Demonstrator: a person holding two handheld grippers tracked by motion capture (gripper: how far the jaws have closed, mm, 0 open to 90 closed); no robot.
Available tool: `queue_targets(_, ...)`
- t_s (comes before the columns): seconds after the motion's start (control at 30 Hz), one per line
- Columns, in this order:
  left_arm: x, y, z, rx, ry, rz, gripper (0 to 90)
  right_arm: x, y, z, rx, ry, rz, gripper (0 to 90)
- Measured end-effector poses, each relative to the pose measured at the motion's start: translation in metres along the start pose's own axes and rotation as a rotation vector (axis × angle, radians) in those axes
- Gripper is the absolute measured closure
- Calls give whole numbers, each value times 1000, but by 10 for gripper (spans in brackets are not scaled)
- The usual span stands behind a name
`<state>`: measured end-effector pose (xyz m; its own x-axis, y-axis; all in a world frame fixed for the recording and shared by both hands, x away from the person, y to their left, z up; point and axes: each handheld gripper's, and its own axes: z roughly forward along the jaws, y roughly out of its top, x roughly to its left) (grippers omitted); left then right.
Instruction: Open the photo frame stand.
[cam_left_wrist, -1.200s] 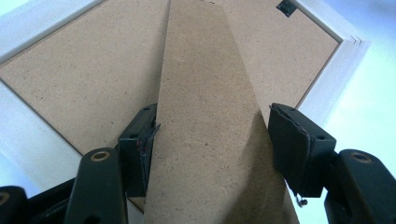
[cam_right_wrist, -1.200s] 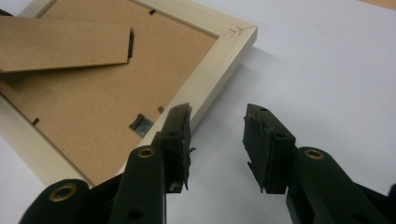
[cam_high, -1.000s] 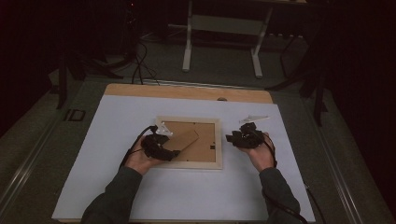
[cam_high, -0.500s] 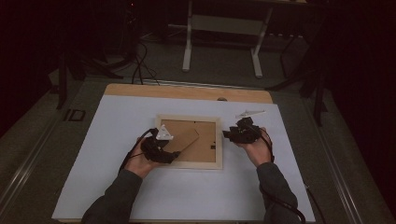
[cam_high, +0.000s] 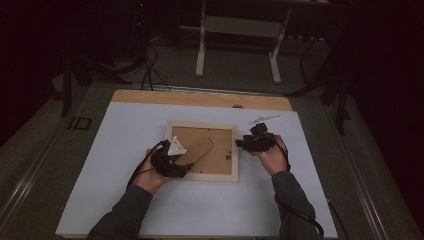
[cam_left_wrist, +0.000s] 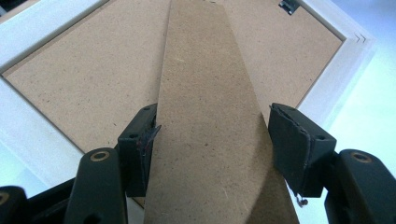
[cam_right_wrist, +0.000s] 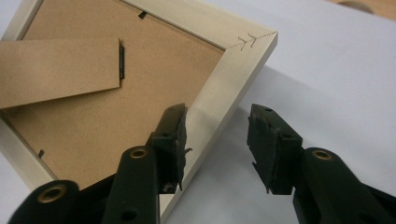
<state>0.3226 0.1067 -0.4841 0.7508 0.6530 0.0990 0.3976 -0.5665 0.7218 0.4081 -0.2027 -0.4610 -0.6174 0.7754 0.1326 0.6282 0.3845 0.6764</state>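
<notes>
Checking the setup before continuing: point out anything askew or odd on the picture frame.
The picture frame lies face down, and its cardboard stand is swung out at a slant across the backing board, between the left gripper's jaws. No damage shows.

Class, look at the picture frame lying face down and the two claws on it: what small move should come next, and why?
Probably the left claw should close on the stand flap: its jaws straddle the flap, and the far jaw isn't touching. The right claw, jaws just opening, straddles the frame rail without pinching it.
</notes>
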Motion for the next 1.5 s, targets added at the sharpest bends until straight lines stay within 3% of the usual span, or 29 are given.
queue_targets(0.3,-6,-2,-4,-22,30,26,388,-3,1,7,-6,32,42,519)
queue_targets(0.73,-20,-3,-10,-70,97,107,387,-4,7,7,-10,76,58,489)
queue_targets(1.23,-21,-9,-12,-111,103,138,386,-18,4,8,-1,218,144,554)
queue_targets(1.5,-18,-11,-12,-127,71,109,383,-17,2,6,-15,221,149,561)
